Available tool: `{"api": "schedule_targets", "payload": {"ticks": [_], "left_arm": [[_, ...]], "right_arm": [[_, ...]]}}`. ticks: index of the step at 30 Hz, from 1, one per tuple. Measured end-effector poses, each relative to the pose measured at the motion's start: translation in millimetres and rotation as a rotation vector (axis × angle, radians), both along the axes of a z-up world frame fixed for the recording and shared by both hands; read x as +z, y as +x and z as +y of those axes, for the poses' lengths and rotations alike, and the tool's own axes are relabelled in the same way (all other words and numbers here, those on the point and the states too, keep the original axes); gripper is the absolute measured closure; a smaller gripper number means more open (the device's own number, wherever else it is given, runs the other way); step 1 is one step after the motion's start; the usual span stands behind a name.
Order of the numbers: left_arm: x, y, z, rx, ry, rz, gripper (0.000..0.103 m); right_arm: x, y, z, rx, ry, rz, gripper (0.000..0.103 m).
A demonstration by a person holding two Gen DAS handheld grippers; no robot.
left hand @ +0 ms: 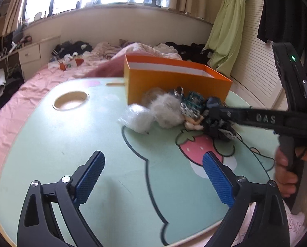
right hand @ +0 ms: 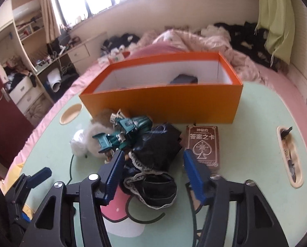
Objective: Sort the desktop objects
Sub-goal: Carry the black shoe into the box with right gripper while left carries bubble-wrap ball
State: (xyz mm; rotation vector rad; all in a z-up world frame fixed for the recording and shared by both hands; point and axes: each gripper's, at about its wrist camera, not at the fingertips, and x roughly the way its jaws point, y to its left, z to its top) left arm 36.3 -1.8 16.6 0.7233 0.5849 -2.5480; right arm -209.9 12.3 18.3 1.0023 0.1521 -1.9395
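On the green cartoon tabletop [left hand: 71, 144], a pile lies in front of the orange box [right hand: 163, 105]. It holds a white fluffy piece [left hand: 153, 111], a teal toy [right hand: 122, 131] and a black lace-trimmed cloth bundle [right hand: 155, 152]. My right gripper [right hand: 153, 170] has the bundle between its blue pads, which touch it on both sides; the left wrist view shows that gripper [left hand: 215, 121] on the dark bundle. My left gripper [left hand: 153, 175] hangs open over bare tabletop, short of the pile. A dark object [right hand: 184, 79] lies inside the box.
A brown card box with a spade mark [right hand: 203, 146] lies just right of the bundle. The table has a round cup hole [right hand: 71, 114] at left and a long slot [right hand: 289, 156] at right. A hand [left hand: 287, 164] grips the right gripper's handle. Pink bedding surrounds the table.
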Motion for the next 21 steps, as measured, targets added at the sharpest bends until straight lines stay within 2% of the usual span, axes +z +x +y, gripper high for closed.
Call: {"api": "schedule_targets", "payload": {"ticks": [1,5,11,14,17,21], "left_arm": [[5,-1,-3,0.025,-0.040,-0.009,0.008],[17,-12,-22,0.038,-0.122,-0.066,0.023],[3,-50,-47,-0.092,-0.057,-0.218,0.038],[2,-63,-51,-0.127,-0.059,-0.243,0.040],[-6,-72,-53,-0.169,-0.016,-0.278,0.068],[-3,-61,-49,-0.187,-0.021,-0.247,0.069]], "right_arm": [[0,-1,3,0.014,-0.015,-0.022,0.074],[2,5,16,0.024,-0.053,-0.007,0.080],[16,14,41,0.026,-0.126,0.021,0.082],[27,17,50,0.012,-0.141,0.045,0.082],[32,14,56,-0.001,-0.154,0.052,0.082],[35,6,61,-0.025,-0.168,0.047,0.082]]}}
